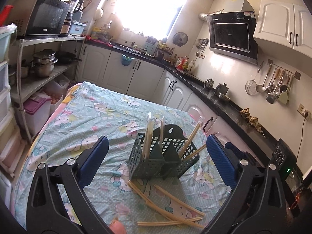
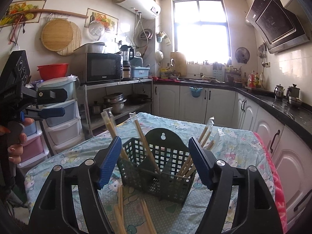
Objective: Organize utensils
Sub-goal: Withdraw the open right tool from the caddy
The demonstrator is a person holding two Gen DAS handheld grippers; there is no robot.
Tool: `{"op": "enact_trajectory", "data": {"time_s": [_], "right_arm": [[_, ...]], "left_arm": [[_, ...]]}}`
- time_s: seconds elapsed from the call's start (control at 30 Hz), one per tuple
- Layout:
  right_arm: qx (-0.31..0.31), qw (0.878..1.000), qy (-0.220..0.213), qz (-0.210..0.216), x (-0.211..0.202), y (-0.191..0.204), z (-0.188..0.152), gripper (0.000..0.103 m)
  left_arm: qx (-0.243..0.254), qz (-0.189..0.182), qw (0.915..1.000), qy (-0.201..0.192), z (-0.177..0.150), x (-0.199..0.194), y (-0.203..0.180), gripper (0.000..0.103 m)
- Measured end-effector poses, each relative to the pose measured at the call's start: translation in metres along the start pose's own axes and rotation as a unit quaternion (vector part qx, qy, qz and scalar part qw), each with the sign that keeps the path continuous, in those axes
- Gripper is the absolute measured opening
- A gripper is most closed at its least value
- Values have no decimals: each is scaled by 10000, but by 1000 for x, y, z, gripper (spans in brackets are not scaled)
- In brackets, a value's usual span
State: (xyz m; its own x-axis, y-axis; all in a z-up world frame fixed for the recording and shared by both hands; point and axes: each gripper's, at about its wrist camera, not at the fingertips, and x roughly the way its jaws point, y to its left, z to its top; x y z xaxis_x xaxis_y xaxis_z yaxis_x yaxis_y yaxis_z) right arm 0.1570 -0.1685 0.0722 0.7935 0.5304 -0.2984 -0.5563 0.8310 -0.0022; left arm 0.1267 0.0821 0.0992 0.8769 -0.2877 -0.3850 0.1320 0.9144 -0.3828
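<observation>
A dark green perforated utensil holder [image 1: 156, 160] stands on the table, also in the right wrist view [image 2: 158, 167]. Several wrapped chopstick pairs [image 1: 149, 134] stand upright in its compartments [image 2: 144, 142]. Several loose wrapped chopsticks [image 1: 171, 210] lie on the cloth in front of it, seen too in the right wrist view [image 2: 120, 208]. My left gripper [image 1: 159, 162] is open and empty, its jaws either side of the holder from above and behind. My right gripper [image 2: 156, 161] is open and empty, close over the holder. The left gripper also shows at the left edge of the right wrist view [image 2: 56, 103].
The table carries a light blue cartoon-print cloth [image 1: 93, 117]. A kitchen counter [image 1: 224, 101] with kettles runs along the right. A metal rack [image 2: 117, 81] with a microwave and pots and plastic drawers [image 2: 62, 120] stand to the left.
</observation>
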Motion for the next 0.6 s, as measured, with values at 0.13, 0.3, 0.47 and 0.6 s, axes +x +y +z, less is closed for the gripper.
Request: {"op": "enact_trajectory", "data": {"time_s": [0.13,0.3,0.47,0.6], "right_arm": [[-40,10000,41,82,-7,6,-2,69],[-178,9996,142,175,-12,17,-8,72],[-255,9989,266,279,-15,26,-14,72],[-288,9982,373,359,-16,31,-18,72]], "left_arm": [[-17,58,10000,47,-7,-2,4,92],[-23,103,9999,101,-15,-5,5,92],[39,128,9997,223,-25,-5,7,92],[52,159,9993,332,-31,-3,9,92]]}}
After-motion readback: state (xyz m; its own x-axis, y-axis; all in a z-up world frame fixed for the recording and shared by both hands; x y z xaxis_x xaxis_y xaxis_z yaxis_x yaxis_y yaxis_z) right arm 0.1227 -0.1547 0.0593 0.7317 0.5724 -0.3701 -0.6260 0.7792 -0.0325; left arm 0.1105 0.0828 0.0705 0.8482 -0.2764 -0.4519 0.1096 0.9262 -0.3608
